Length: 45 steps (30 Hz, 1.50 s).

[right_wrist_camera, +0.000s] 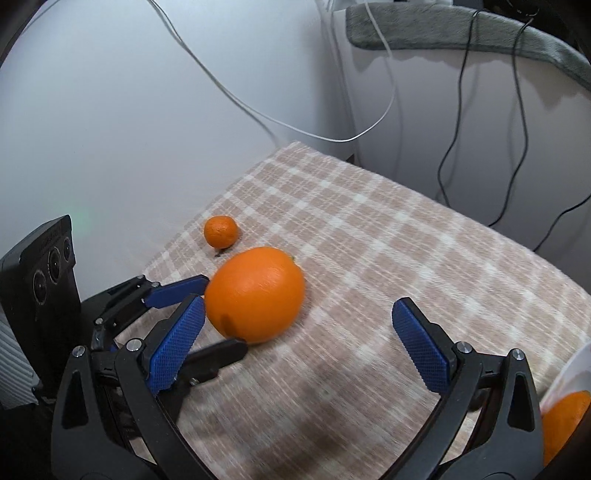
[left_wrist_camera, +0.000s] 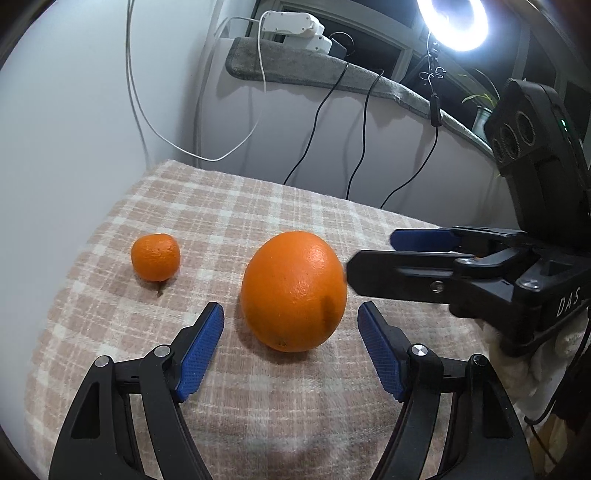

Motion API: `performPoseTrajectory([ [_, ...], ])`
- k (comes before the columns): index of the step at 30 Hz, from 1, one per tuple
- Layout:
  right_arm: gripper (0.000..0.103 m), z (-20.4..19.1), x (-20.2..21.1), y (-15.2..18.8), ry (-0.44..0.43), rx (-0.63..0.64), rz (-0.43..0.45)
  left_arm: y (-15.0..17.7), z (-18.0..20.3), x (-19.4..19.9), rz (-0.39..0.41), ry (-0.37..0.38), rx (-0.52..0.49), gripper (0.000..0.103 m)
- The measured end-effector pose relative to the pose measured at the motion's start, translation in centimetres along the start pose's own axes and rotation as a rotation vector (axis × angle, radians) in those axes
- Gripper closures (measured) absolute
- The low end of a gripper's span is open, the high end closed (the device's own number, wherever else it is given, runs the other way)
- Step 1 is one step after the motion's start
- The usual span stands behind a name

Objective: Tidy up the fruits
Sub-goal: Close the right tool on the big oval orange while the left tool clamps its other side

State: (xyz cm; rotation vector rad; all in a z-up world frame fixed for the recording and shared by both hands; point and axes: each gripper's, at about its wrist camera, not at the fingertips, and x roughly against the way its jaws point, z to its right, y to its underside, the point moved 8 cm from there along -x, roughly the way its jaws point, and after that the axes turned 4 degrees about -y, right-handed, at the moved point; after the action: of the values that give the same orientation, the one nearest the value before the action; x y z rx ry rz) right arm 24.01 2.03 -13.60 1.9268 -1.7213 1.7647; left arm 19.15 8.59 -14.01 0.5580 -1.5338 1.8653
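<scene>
A large orange [left_wrist_camera: 294, 291] lies on the pink checked cloth [left_wrist_camera: 229, 210]; it also shows in the right wrist view [right_wrist_camera: 255, 293]. A small mandarin [left_wrist_camera: 155, 257] lies further left; it also shows in the right wrist view [right_wrist_camera: 220, 231]. My left gripper [left_wrist_camera: 290, 320] is open, its blue pads on either side of the large orange's near end, apart from it. My right gripper [right_wrist_camera: 298, 330] is open and empty; in the left wrist view it [left_wrist_camera: 369, 254] comes in from the right, its fingertips close to the large orange.
A white bowl [right_wrist_camera: 569, 376] holding another orange fruit [right_wrist_camera: 561, 421] sits at the right edge. Cables hang down the white wall behind the table. A grey padded ledge [left_wrist_camera: 332, 74] and a ring light [left_wrist_camera: 456, 22] are at the back.
</scene>
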Motion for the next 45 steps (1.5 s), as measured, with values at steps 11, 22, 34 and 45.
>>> performPoseTrajectory([
  [11, 0.000, -0.4, -2.9, -0.3, -0.105, -0.064, -0.058, 0.1, -0.1, -0.8, -0.017, 0.020, 0.005, 0.028],
  [22, 0.017, -1.2, -4.2, 0.7, -0.162, -0.087, -0.099, 0.2, 0.0, -1.3, -0.046, 0.039, 0.017, 0.041],
  [34, 0.026, -1.3, -3.8, 1.2, -0.187, -0.144, -0.082, 0.3, 0.8, -1.0, -0.028, 0.020, -0.008, 0.041],
  [45, 0.026, -0.6, 0.6, 1.6, -0.206, -0.195, -0.004, -0.5, 4.5, 1.4, 0.029, 0.020, -0.076, 0.042],
])
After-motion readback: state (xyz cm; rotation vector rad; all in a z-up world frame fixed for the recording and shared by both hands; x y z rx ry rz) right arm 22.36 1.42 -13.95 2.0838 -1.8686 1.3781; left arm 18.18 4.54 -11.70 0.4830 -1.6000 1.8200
